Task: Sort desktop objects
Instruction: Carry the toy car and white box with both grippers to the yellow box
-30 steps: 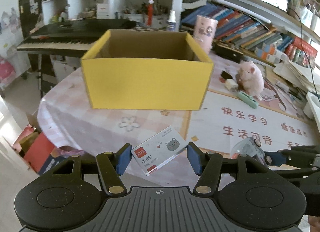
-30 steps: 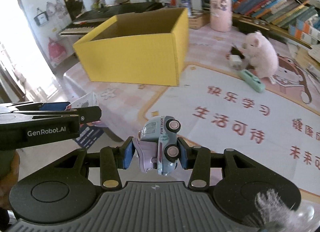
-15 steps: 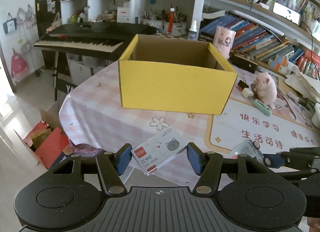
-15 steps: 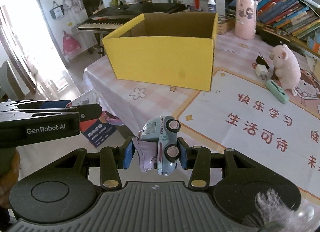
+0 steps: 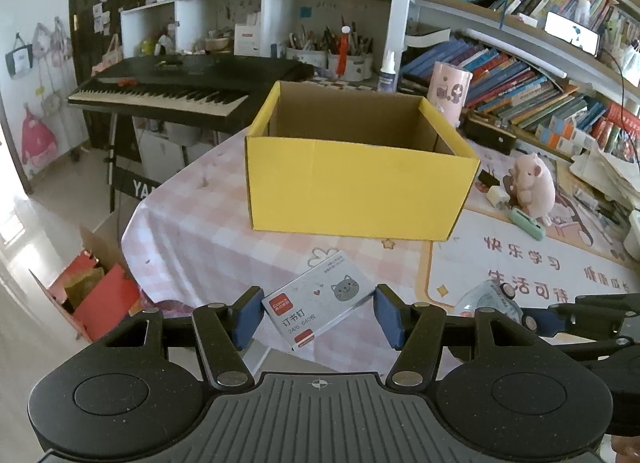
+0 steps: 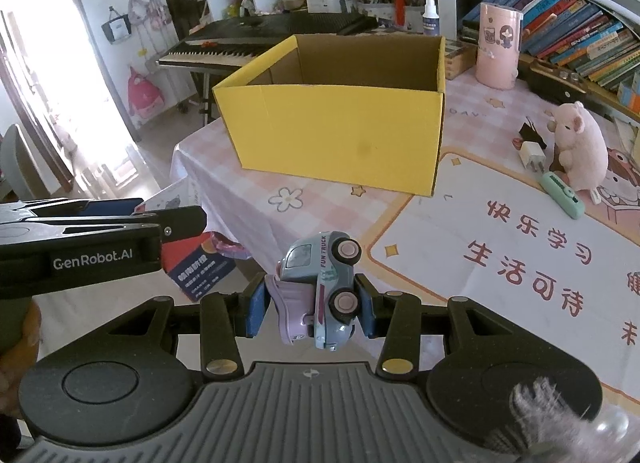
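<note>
- Both tools are loaded and held above the near edge of the counter [image 5: 208,223], ahead of the open yellow box [image 5: 356,187].
- The left tool [image 5: 316,317] has its blue pads pressed on the two short ends of a staple box [image 5: 316,303], the little white carton with a grey cat on it, lying flat and skewed between them at about half spread.
- The right tool [image 6: 312,305] is clamped on a toy truck [image 6: 324,287], pale blue and lilac, tipped on its side with the wheels facing right; the pads squeeze roof and underside, a fairly narrow spread.
- The yellow box sits well ahead of both loads, towards the far left corner of the counter, its mouth up and, as far as these views reach inside, nothing showing in it.
- Doing this well, I'd say: carry each load forward and up so it clears the near wall of the box before anything is let go.
- Go one tool at a time, or keep them well apart; they ride side by side and the opening is not generous for two.
- Lower past the rim, then release, so the truck doesn't bounce out.
- A pink plush [image 6: 580,143], a plug and a green case wait by the right edge.
</note>
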{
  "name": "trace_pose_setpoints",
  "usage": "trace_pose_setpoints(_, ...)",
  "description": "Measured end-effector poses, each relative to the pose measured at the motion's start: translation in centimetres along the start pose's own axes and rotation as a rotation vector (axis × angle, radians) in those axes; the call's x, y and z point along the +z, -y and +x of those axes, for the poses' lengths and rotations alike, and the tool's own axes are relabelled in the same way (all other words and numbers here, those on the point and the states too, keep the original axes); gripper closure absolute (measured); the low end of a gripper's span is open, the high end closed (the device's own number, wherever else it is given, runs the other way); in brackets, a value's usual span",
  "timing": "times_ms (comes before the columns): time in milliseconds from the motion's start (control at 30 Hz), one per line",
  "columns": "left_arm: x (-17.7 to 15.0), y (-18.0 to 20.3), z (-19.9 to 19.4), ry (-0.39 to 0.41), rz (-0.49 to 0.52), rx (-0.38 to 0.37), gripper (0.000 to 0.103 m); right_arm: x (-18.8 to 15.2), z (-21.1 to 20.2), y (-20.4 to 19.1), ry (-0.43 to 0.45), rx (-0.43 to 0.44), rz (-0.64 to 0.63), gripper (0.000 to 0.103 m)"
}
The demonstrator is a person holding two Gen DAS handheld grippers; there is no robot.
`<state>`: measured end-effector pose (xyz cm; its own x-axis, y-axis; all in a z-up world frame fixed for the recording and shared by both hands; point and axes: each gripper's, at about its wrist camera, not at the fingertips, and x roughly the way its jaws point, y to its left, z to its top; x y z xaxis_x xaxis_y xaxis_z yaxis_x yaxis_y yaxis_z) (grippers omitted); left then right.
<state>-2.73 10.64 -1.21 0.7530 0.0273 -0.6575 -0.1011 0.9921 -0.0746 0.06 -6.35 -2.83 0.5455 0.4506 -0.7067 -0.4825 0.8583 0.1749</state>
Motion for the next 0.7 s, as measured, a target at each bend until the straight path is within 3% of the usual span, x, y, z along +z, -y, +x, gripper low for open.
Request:
trace_pose_setpoints(367,2.5,0.9,0.7,0.081,0.026,0.008,0.044,2.4,1.0,1.1,0.025,-0.001,0.006,0.061)
trace_pose_setpoints(700,7.0,2.0,3.0,0.178,0.028,0.044,0.044,8.6,2.4,3.3,0.124,0.030,-0.049,0.061)
